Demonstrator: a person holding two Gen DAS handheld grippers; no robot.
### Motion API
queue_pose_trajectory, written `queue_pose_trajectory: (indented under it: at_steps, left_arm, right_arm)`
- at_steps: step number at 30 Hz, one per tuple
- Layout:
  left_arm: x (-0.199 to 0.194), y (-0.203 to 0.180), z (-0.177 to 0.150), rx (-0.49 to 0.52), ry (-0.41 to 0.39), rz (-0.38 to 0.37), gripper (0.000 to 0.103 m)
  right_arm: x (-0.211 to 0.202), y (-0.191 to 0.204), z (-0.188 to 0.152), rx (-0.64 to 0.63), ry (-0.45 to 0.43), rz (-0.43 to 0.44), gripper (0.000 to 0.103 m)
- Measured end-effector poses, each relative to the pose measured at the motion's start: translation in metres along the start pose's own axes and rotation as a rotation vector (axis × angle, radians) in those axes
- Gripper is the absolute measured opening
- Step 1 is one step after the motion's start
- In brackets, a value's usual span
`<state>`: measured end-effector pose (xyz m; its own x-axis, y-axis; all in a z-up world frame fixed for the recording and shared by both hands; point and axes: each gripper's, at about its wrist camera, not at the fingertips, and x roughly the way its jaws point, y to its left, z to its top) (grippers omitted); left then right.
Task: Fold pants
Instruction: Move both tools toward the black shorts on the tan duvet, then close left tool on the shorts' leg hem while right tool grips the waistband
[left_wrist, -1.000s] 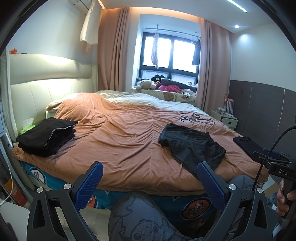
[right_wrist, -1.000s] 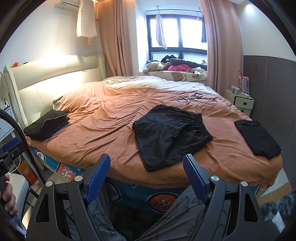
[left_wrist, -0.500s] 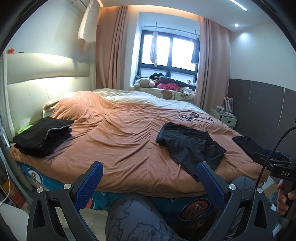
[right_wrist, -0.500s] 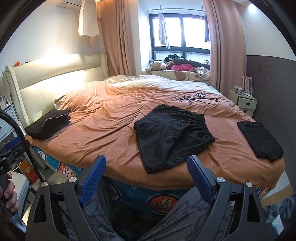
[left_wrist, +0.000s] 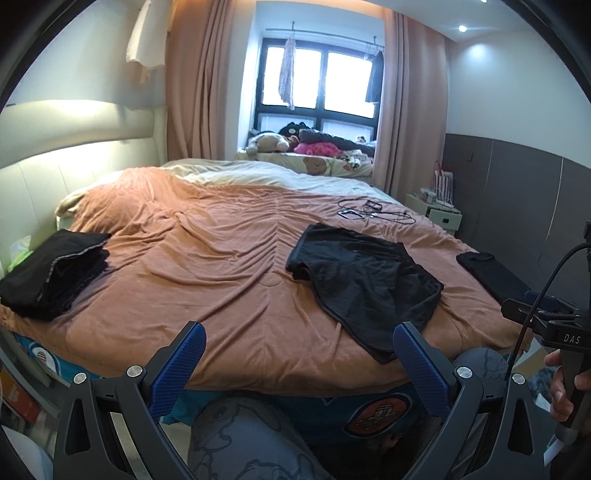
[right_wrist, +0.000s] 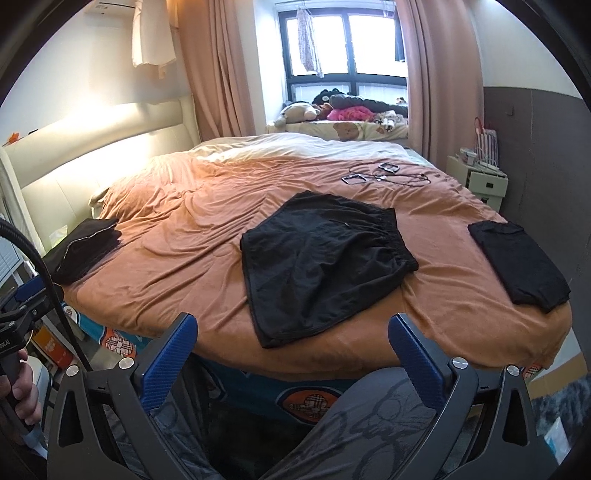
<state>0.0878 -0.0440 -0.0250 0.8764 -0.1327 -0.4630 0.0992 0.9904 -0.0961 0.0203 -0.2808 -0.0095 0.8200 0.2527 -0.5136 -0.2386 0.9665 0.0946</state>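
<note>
A pair of black shorts (right_wrist: 321, 258) lies spread flat on the orange bedcover (right_wrist: 184, 236), its hem near the bed's front edge; the left wrist view shows the same shorts (left_wrist: 365, 280) to the right of centre. My right gripper (right_wrist: 291, 332) hovers just short of the front edge, below the shorts; its jaws are still opening and hold nothing. My left gripper (left_wrist: 299, 343) stands open over the front edge, left of the shorts, with nothing between its fingers. The person's patterned grey trouser legs (left_wrist: 243, 439) fill the bottom of both views.
A folded black stack (left_wrist: 51, 273) sits at the bed's left edge and a folded black garment (right_wrist: 517, 258) at the right edge. Cables and a phone (right_wrist: 384, 175) lie farther back. A white bedside cabinet (right_wrist: 480, 177) stands right; a hand (left_wrist: 565, 387) grips the other handle.
Both grippers have moved closer to the bed, so the shorts look nearer. The right gripper's jaws have spread wider apart. The left jaws keep the same width.
</note>
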Motion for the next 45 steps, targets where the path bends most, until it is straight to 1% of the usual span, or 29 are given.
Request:
queue_pose_trajectory:
  at_steps: [6, 9, 13, 18, 20, 25, 34, 37, 40, 45]
  left_arm:
    - [0.031, -0.01, 0.005, -0.01, 0.047, -0.044, 0.102]
    - [0.047, -0.015, 0.005, -0.022, 0.078, -0.073, 0.097]
    - [0.069, -0.023, 0.006, -0.046, 0.127, -0.108, 0.086]
    - [0.097, -0.034, 0.006, -0.075, 0.193, -0.15, 0.083]
    - [0.108, -0.037, 0.006, -0.091, 0.223, -0.166, 0.079]
    - [0.133, -0.045, 0.003, -0.13, 0.286, -0.192, 0.075]
    - [0.176, -0.059, -0.006, -0.22, 0.412, -0.232, 0.064]
    - [0.19, -0.064, -0.012, -0.252, 0.453, -0.249, 0.063]
    - [0.202, -0.068, -0.018, -0.282, 0.49, -0.258, 0.063]
    - [0.22, -0.071, -0.029, -0.341, 0.547, -0.262, 0.062]
  right_arm:
    - [0.014, -0.017, 0.011, 0.026, 0.031, 0.013, 0.103]
    - [0.016, -0.032, 0.013, 0.058, 0.035, 0.03, 0.103]
    - [0.022, -0.046, 0.015, 0.083, 0.041, 0.03, 0.103]
    - [0.032, -0.065, 0.019, 0.126, 0.052, 0.034, 0.103]
    - [0.036, -0.074, 0.022, 0.143, 0.055, 0.035, 0.103]
    - [0.044, -0.09, 0.025, 0.176, 0.066, 0.03, 0.103]
    - [0.061, -0.116, 0.024, 0.233, 0.1, 0.037, 0.103]
    - [0.064, -0.122, 0.023, 0.248, 0.111, 0.042, 0.102]
    - [0.07, -0.129, 0.023, 0.258, 0.128, 0.046, 0.096]
    - [0.076, -0.138, 0.023, 0.269, 0.151, 0.054, 0.094]
